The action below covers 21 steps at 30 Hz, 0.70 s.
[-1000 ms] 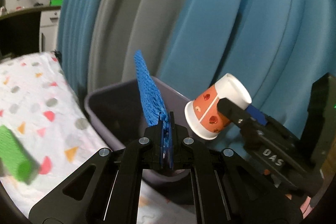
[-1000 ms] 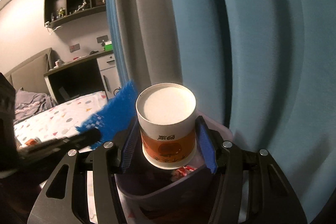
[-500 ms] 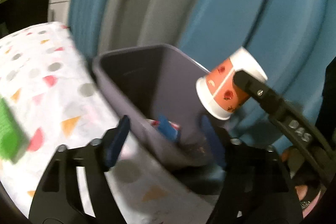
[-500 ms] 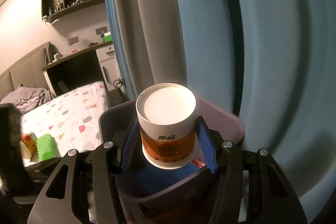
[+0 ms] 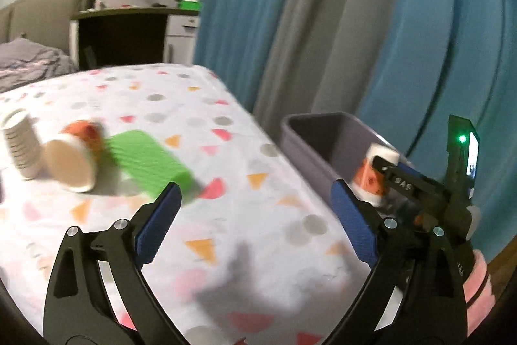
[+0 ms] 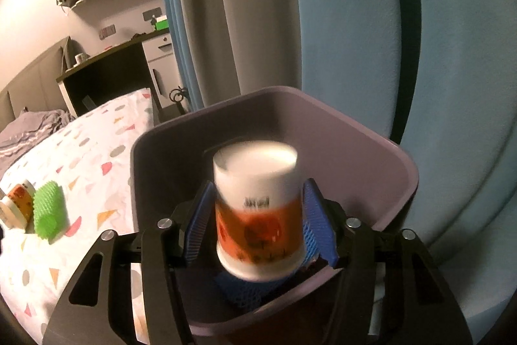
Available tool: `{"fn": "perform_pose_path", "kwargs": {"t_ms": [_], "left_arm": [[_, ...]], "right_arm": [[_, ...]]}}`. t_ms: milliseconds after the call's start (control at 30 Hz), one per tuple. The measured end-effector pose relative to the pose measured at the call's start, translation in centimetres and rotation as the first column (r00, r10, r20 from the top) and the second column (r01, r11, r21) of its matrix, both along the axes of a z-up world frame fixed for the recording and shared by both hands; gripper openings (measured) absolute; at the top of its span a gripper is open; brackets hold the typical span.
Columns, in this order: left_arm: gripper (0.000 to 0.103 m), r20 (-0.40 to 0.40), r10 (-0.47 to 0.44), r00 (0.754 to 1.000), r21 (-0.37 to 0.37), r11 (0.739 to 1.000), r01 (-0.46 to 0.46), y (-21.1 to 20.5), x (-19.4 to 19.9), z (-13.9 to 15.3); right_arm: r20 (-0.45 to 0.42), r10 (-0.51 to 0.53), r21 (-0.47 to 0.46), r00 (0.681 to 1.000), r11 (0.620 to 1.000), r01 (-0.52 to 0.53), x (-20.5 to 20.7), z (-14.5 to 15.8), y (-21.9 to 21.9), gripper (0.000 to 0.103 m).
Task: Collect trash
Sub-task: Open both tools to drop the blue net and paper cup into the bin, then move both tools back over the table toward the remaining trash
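Note:
My right gripper point(image 6: 258, 223) holds an orange-and-white paper cup point(image 6: 258, 209), upside down and blurred, over the grey-purple bin point(image 6: 381, 157). Its blue pads point(image 6: 318, 223) look slightly spread beside the cup. A blue mesh piece point(image 6: 248, 290) lies inside the bin under the cup. My left gripper point(image 5: 255, 215) is open and empty over the bed. In the left wrist view the bin point(image 5: 310, 144) stands at the bed's right edge, with the right gripper and cup point(image 5: 371, 180) over it. On the bed lie a green mesh piece point(image 5: 148, 160), a tipped orange cup point(image 5: 77, 157) and a white cup point(image 5: 21, 147).
The bed sheet point(image 5: 200, 105) is white with coloured shapes. Blue and grey curtains point(image 5: 323, 21) hang behind the bin. A dark desk point(image 5: 122, 34) and white drawers stand at the back. A grey blanket point(image 5: 29, 67) lies at the bed's far left.
My left gripper opened, dropped the blue mesh piece into the bin and swung left over the bed. My right gripper lowered the cup toward the bin and its pads have spread a little.

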<state>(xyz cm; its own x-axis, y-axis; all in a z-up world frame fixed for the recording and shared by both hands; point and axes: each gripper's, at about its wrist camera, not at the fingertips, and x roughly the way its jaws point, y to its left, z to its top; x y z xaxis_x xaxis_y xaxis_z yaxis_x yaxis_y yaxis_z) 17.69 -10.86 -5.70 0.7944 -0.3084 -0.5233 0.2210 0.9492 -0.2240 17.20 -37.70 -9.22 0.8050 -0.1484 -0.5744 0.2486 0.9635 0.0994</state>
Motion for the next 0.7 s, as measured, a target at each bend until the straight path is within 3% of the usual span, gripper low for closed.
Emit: {"fn": "perform_pose_path", "kwargs": {"t_ms": [133,300,533,700], "left_arm": [[0.092,0.008,0.065,0.998,0.019,0.998,-0.065,2.0,-0.9,0.4],[0.092,0.028,0.124,0.992,0.039,0.991,-0.125,3.7,-1.9,0.9],[0.092,0.043,0.199,0.979,0.057,0.978,-0.202,6.9,-3.6,0.9],[0.095,0.054,0.263,0.963,0.073,0.961,-0.267,9.6,-5.1,0.9]], "right_arm": [[-0.005,-0.01,-0.002,1.0,1.0,0.01,-0.1,0.4,0.2,0.062],[0.053,0.003,-0.004,0.999,1.0,-0.003,-2.0,2.6,1.4,0.065],[0.168,0.101,-0.027,0.981,0.995,-0.097,-6.4,6.0,6.4,0.077],[0.191,0.18,-0.031,0.965,0.984,-0.178,-8.0,6.6,10.0,0.079]]}}
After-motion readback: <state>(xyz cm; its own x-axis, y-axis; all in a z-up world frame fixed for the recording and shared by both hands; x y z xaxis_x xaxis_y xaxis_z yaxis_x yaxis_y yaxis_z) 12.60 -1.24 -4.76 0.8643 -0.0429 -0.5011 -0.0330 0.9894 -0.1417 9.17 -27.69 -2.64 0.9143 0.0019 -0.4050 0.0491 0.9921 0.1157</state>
